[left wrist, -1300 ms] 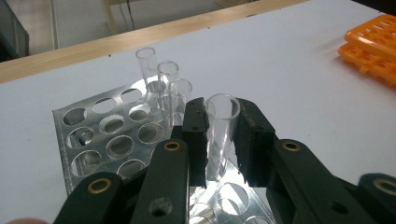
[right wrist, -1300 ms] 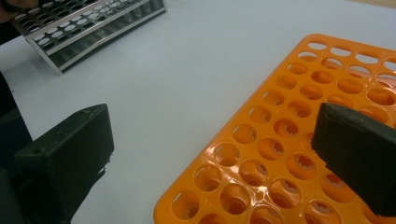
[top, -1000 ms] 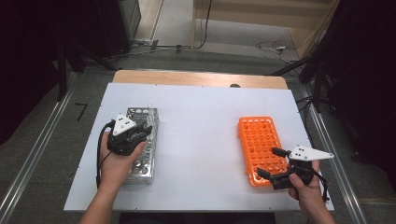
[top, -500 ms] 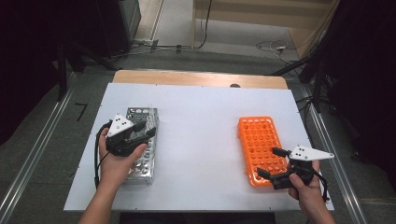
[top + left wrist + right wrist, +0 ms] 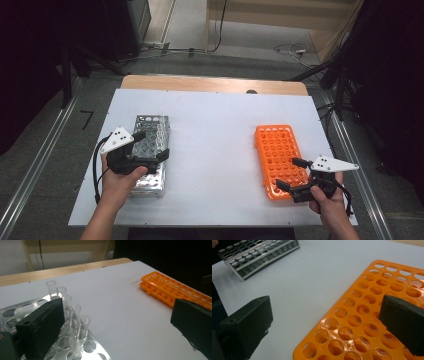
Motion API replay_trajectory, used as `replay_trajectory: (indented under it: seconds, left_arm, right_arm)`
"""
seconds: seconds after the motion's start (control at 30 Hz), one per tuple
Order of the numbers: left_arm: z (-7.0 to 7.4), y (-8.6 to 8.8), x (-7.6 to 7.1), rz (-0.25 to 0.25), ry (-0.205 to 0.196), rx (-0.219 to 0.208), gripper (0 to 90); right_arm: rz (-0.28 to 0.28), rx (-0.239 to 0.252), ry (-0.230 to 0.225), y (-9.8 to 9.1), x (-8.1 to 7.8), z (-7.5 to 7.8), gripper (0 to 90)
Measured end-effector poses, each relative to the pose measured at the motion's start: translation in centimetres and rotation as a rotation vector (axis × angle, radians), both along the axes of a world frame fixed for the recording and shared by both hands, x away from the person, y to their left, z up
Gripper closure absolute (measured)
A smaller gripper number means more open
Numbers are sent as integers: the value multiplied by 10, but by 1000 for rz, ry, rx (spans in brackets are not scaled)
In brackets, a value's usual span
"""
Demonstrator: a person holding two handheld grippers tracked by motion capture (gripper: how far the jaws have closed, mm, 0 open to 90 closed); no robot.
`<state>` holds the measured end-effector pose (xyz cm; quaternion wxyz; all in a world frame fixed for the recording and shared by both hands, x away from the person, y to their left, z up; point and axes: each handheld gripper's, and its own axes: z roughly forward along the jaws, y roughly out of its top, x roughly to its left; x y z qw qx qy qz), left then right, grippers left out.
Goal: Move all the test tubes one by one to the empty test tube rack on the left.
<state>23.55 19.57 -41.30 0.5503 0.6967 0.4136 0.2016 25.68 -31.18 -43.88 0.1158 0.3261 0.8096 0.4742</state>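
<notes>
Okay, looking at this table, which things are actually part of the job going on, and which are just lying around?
In the job:
- left gripper, jaws just opened, nothing between them
- metal rack
- clear tubes standing in the metal rack
- right gripper, open, at the orange rack

Just lying about:
- cables on the floor beyond the table
- wooden board along the table's far edge

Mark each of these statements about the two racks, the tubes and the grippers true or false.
1. The left gripper is clamped on a tube. False: its jaws have just been opening, nothing between them.
2. Clear tubes stand in the metal rack. True.
3. The orange rack is full of tubes. False: its holes show empty.
4. The right gripper is open at the orange rack's near end. True.
</notes>
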Motion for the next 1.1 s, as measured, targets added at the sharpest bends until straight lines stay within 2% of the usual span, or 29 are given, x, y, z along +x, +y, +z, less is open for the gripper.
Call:
replay_trajectory:
  seconds: [0.27,0.63,0.83,1.1]
  left_arm:
    - [1,6,-17,-15,-22,-11,0]
    - [-11,11,-33,-37,0,22,0]
    - [-15,15,-41,-38,-1,10,0]
    - [-21,18,-52,-41,-24,1,0]
  right_arm:
    - [-4,0,-1,-1,0,0,0]
    - [-12,0,-3,-3,2,0,0]
    - [-19,1,-6,-5,2,-1,0]
    - [-33,3,-12,-10,2,-1,0]
